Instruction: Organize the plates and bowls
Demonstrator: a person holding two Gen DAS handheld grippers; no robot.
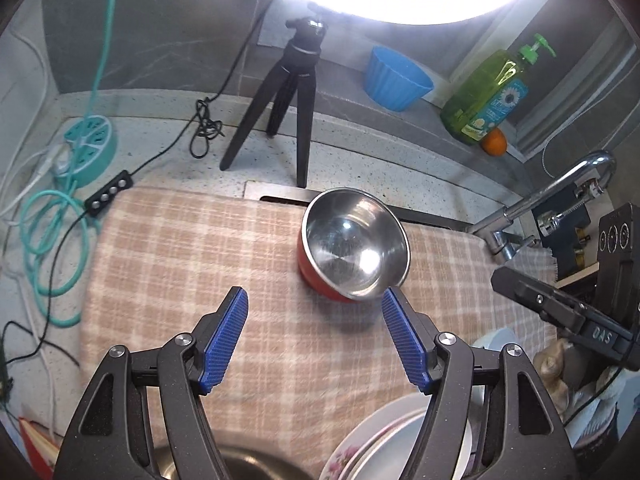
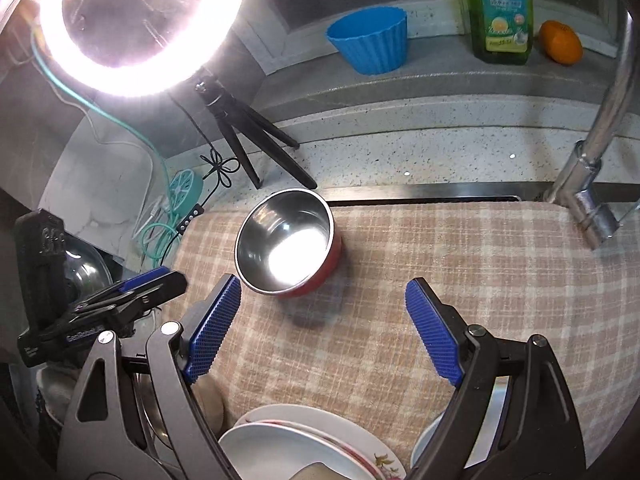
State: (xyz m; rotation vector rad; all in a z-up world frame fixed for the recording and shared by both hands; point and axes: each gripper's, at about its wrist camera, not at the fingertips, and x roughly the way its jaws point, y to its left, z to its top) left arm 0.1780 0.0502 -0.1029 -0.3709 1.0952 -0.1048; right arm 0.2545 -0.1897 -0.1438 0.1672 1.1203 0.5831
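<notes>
A steel bowl with a red outside stands upright on the checked cloth. My left gripper hovers open just short of it, its right fingertip near the bowl's rim, nothing between the pads. Open and empty too, my right gripper has the bowl just beyond its left finger. White plates with a flower print are stacked at the near edge below both grippers. The left gripper's body shows at the left of the right wrist view.
A black tripod under a ring light stands behind the cloth. On the ledge: a blue ribbed cup, a green soap bottle, an orange. A tap rises at right. Teal cables lie left.
</notes>
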